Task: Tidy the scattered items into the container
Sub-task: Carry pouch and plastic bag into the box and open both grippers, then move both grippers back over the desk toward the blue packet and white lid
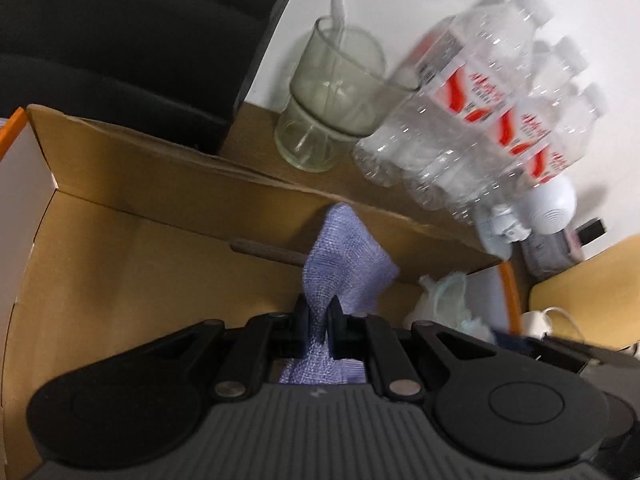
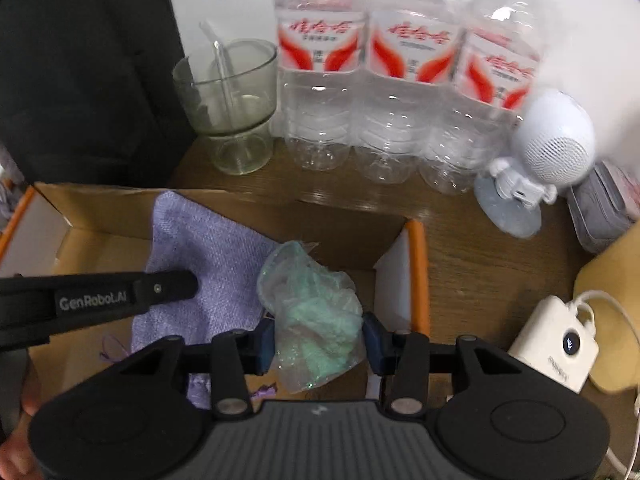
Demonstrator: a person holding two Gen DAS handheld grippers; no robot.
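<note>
Box [image 2: 120, 208] on the counter [image 2: 460, 248] holds nothing loose yet. Left hand-held gripper [image 1: 318, 312] pinches the purple cloth [image 1: 344, 256] over it; right hand-held gripper [image 2: 318, 340] clamps the green bag [image 2: 316, 308] there. Releasing both remains.

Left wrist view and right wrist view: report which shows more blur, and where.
Left wrist view: clear plastic water bottles smeared by motion, fisheye tilting them; purple knitted cloth sharper. Right wrist view: steadier, bottle labels legible, white round speaker figurine soft-edged.
</note>
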